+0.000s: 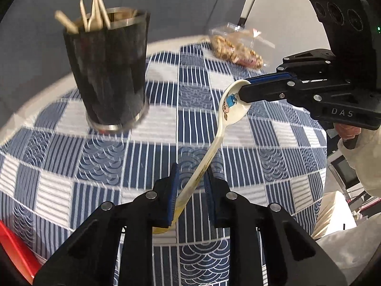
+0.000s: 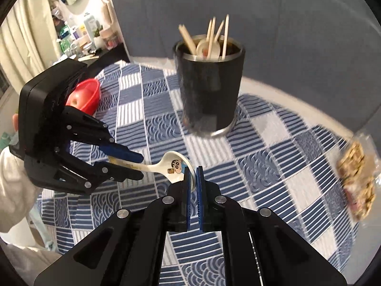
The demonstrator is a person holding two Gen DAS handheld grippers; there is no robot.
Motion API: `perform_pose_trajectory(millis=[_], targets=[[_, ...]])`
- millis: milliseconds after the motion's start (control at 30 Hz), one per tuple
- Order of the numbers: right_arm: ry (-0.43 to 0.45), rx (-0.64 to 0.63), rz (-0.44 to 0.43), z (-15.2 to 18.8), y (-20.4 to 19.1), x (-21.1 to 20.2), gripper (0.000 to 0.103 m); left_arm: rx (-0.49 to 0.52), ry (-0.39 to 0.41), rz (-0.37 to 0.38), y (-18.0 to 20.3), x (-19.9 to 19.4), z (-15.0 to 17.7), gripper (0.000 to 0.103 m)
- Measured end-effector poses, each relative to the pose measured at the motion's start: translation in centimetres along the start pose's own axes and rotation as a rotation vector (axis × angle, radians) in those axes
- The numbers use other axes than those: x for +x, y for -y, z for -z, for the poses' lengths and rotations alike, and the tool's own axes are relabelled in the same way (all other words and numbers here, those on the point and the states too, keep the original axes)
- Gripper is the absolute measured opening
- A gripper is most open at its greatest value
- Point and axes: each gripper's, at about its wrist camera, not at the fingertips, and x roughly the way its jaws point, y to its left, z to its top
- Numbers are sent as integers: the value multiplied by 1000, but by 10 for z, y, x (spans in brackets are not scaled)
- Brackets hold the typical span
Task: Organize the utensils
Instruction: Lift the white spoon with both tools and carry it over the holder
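Left hand-held gripper (image 1: 190,174) and right hand-held gripper (image 2: 193,172) both clamped on cream cartoon-printed spoon (image 1: 227,109).

Cream cartoon-printed spoon (image 1: 234,106), black cup (image 1: 108,71), blue-white checked tablecloth (image 1: 71,178)

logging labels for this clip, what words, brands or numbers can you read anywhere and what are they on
"DAS": pale raised letters on the black plastic body of the right gripper, seen from the left wrist view.
Cream ceramic spoon: a cartoon figure only, no readable words.
Bottles on the cluttered background shelf: labels too small and blurred to read.
Black metal-rimmed utensil cup and blue-and-white patterned tablecloth: no text.
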Motion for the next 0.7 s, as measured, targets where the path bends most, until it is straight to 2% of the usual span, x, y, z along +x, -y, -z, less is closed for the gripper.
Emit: perform_pose_trajectory(millis=[367,700], targets=[[103,-44,105,-58,15,-54,5,69,114,-7,-3,-41,-67,21],[165,-53,204,-109,23,-76,6,102,216,23,-26,-61,-116,21]])
